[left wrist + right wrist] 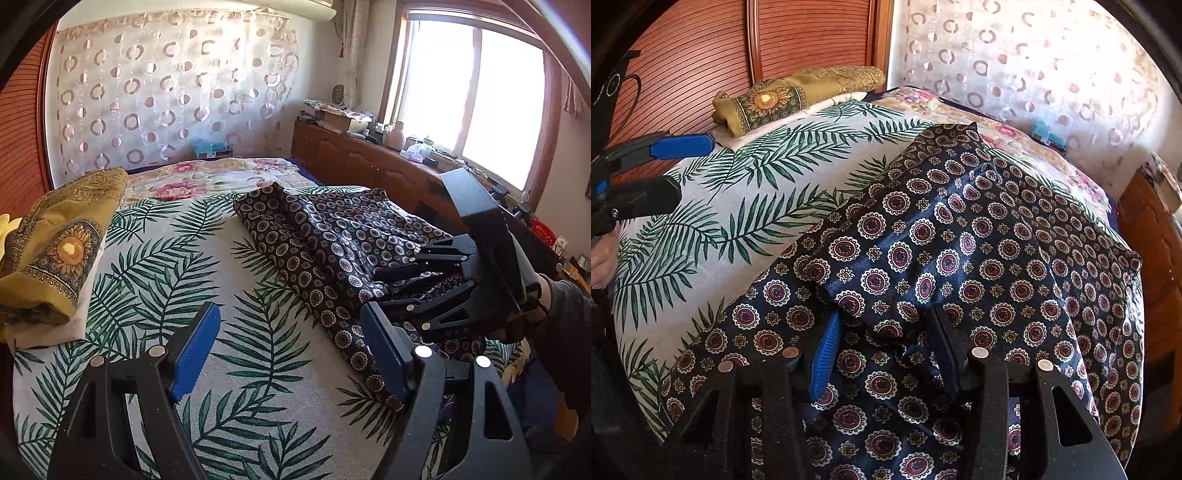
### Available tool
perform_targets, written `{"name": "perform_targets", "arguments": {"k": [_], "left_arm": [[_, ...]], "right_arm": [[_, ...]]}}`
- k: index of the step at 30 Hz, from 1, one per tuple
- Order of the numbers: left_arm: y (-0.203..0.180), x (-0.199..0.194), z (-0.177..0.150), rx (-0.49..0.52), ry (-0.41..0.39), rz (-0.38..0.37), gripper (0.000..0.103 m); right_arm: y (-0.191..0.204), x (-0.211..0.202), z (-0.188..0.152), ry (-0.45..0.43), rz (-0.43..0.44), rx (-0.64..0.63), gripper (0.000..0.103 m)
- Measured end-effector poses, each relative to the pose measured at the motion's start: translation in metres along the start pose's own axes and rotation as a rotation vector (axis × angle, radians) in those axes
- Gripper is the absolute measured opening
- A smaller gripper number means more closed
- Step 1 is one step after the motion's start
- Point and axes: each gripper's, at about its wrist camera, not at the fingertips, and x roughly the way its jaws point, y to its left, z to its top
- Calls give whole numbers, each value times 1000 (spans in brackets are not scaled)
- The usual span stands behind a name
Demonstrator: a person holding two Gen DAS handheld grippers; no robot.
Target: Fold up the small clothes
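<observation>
Bed (pixel 229 258) holds dark patterned garment (pixel 960 236) and folded stack (pixel 55 251).

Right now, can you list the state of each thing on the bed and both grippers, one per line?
Dark navy satin garment with medallion print: spread out, rumpled, partly folded over itself.
Mustard yellow sunflower-print garment: folded, resting on white folded cloth.
Left gripper: open, empty, above the palm-leaf bedspread.
Right gripper: jaws apart, navy fabric between them.

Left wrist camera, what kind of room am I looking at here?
Most likely a home bedroom: a bed with a palm-leaf cover, a sheer curtain along the far wall, and a low wooden cabinet cluttered with household items under the window.
</observation>
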Motion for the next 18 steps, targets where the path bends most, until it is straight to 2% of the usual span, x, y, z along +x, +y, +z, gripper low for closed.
{"name": "perform_targets", "arguments": {"k": [3,5,6,8,12,18], "left_arm": [[-2,1,0,4,3,-4,79],[-3,1,0,7,2,-7,79],[-3,1,0,8,3,-7,79],[-4,2,-1,9,8,-8,79],[-7,7,-4,16,22,-14,79],[-11,11,-6,22,35,-22,79]], "right_arm": [[-10,10,1,-4,3,2,50],[-15,16,-2,-13,9,-4,27],[-16,15,-3,-17,-12,-11,8],[-20,14,-3,-13,-22,6,7],[-25,-3,-1,-63,-73,14,7],[-74,-29,12,-131,-161,117,7]]}}
